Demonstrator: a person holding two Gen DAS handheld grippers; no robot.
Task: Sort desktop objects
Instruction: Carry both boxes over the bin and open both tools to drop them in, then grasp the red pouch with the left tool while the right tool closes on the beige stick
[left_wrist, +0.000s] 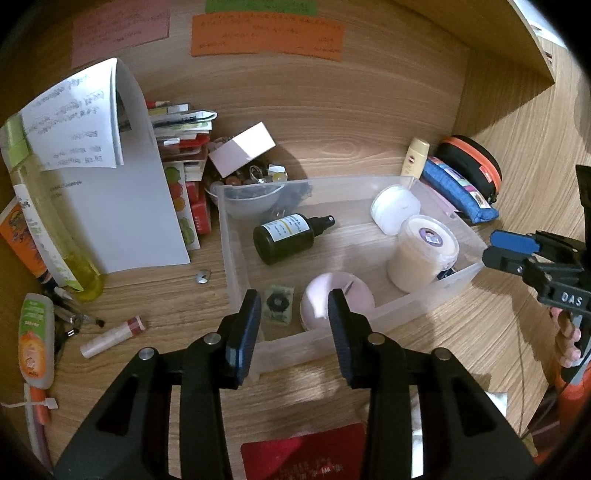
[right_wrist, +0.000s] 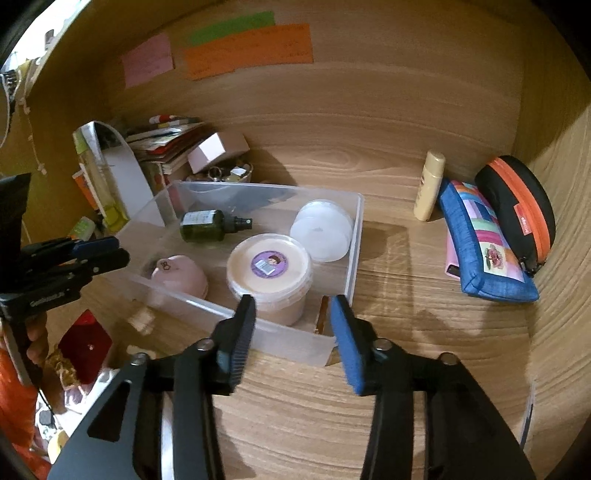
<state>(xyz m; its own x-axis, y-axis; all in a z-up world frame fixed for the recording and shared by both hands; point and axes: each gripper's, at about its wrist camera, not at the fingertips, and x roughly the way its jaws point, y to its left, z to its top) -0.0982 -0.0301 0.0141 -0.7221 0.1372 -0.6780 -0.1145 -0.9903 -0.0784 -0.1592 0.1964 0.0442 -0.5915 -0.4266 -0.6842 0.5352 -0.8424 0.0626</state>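
Both grippers hover over the near edge of a clear plastic bin (left_wrist: 424, 306) on the wooden desk (left_wrist: 351, 147). Left gripper (left_wrist: 293, 314) has its jaws parted with nothing pressed between the pads; behind the gap lie a pink round case (left_wrist: 354, 295) and a small green packet (left_wrist: 279, 304) inside the bin. Right gripper (right_wrist: 293, 317) also stands apart and empty, poised above the bin's near right corner, just in front of a cream tub with a purple label (right_wrist: 267, 275).

Also in the bin lie a dark spray bottle (left_wrist: 286, 238) on its side and a white round container (left_wrist: 395, 208) tilted against the far right wall. To the right of the bin, against the back panel, stand a pale yellow bottle (right_wrist: 428, 186), a blue patchwork pouch (right_wrist: 484, 243) and a black case with an orange zip (right_wrist: 517, 210).

Left of the bin, loose on the desk, lie a lip balm tube (left_wrist: 110, 336), an orange-and-green tube (left_wrist: 35, 339) and a folded white paper (left_wrist: 129, 177).
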